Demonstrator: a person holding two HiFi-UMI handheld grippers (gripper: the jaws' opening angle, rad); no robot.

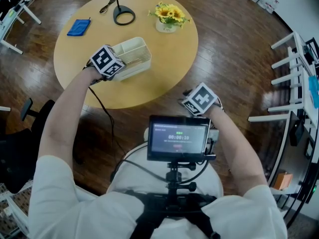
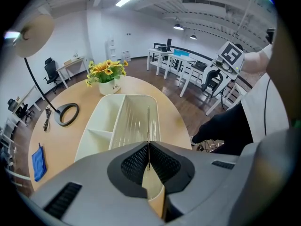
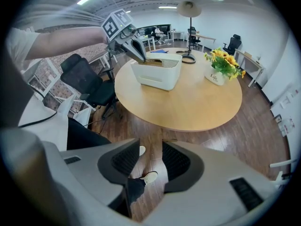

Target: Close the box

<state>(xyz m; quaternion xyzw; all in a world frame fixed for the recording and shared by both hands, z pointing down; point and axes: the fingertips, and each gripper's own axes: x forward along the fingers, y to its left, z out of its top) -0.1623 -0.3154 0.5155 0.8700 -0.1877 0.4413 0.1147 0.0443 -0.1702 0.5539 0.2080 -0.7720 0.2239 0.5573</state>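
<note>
A cream box [image 1: 135,55] with open compartments stands on the round wooden table [image 1: 164,78]. Its clear ribbed lid [image 2: 136,121] stands raised over the box's right half, seen edge-on as a thin line. My left gripper [image 2: 149,147] is shut on that lid's near edge, at the box's near end [image 1: 121,67]. In the right gripper view the left gripper [image 3: 137,52] sits on top of the box [image 3: 157,75]. My right gripper [image 3: 151,154] is open and empty, held off the table's near edge [image 1: 185,97] over the floor.
A pot of yellow flowers [image 1: 169,16], a lamp's ring base [image 1: 123,15] and a blue cloth [image 1: 79,27] sit at the table's far side. A monitor on a chest rig [image 1: 178,138] is below. Office chairs and white desks stand around.
</note>
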